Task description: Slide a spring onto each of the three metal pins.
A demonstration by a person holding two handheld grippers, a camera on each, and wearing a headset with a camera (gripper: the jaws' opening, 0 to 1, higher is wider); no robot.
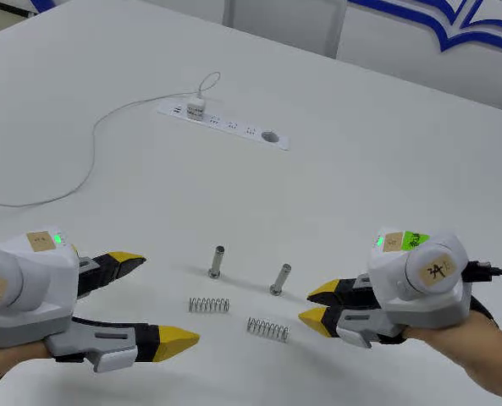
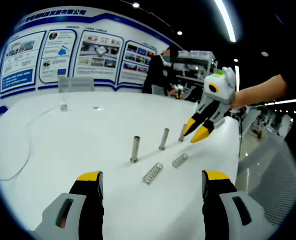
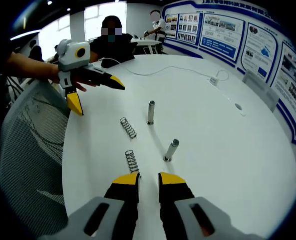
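Two short metal pins (image 1: pixel 216 261) (image 1: pixel 280 278) stand upright on the white table (image 1: pixel 361 169). Two springs (image 1: pixel 209 304) (image 1: pixel 267 329) lie flat just in front of them. My left gripper (image 1: pixel 157 298) is at the near left, open wide and empty, pointing at the pins (image 2: pixel 135 149) (image 2: pixel 163 139) and the springs (image 2: pixel 152 172) (image 2: pixel 179 160). My right gripper (image 1: pixel 317 304) sits at the near right, open by a narrow gap, with nothing between its jaws. Its tips are just short of the nearer spring (image 3: pixel 132 161) and beside a pin (image 3: pixel 170 150). What looks like a third pin (image 2: pixel 182 132) is partly hidden behind the right gripper (image 2: pixel 195 131).
A white power strip (image 1: pixel 225 124) with a plugged-in charger (image 1: pixel 196 107) and a long cable lies farther back on the table. A mesh chair (image 3: pixel 33 150) stands at the table's near edge. People stand or sit beyond the table.
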